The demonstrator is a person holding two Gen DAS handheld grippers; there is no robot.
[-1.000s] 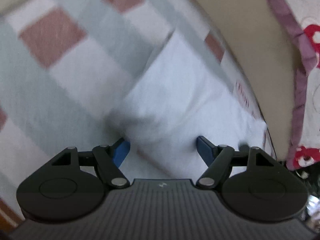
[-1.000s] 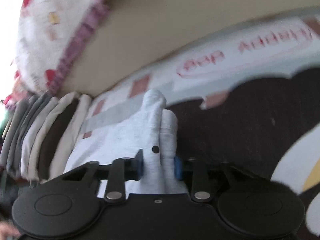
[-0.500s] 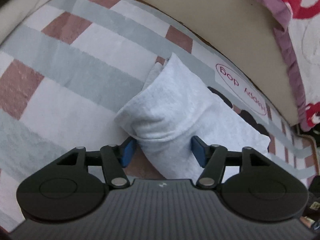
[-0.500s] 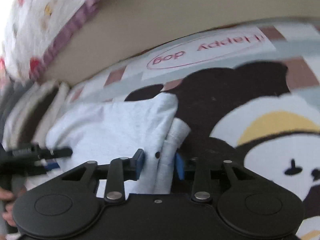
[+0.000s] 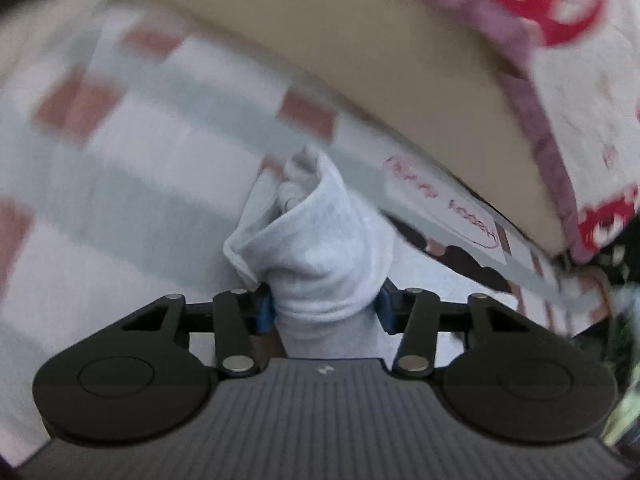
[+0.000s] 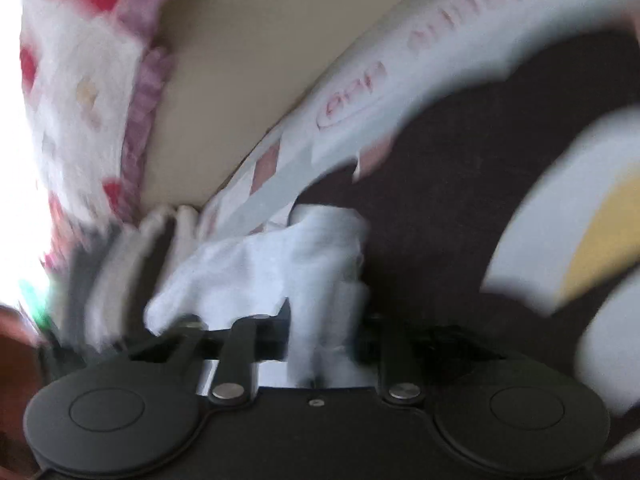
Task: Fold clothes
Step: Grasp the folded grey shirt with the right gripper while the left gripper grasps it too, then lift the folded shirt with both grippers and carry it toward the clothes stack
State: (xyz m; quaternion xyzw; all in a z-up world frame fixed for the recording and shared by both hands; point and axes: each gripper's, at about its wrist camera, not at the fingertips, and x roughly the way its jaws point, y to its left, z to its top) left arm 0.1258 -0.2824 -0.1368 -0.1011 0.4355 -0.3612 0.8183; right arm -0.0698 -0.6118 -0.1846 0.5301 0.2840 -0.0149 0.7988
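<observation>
Up close, both claws are pinching the same pale grey garment [image 5: 320,256], bunched into a thick fold above the bed's blanket [image 5: 132,184]. The left claw [image 5: 323,312] has its blue pads [image 5: 263,312] pressed into either side of the wad. The right claw [image 6: 324,336] grips another bunch of the cloth [image 6: 316,264], though motion blur smears its fingers. Red writing inside an oval [image 5: 460,216] sits on the blanket; it is upside down and too blurred to read. A stack of folded clothes [image 6: 132,264] at the left of the right wrist view is hard to make out. A red-and-white quilt [image 5: 560,40] hangs past the beige edge [image 5: 360,48].
</observation>
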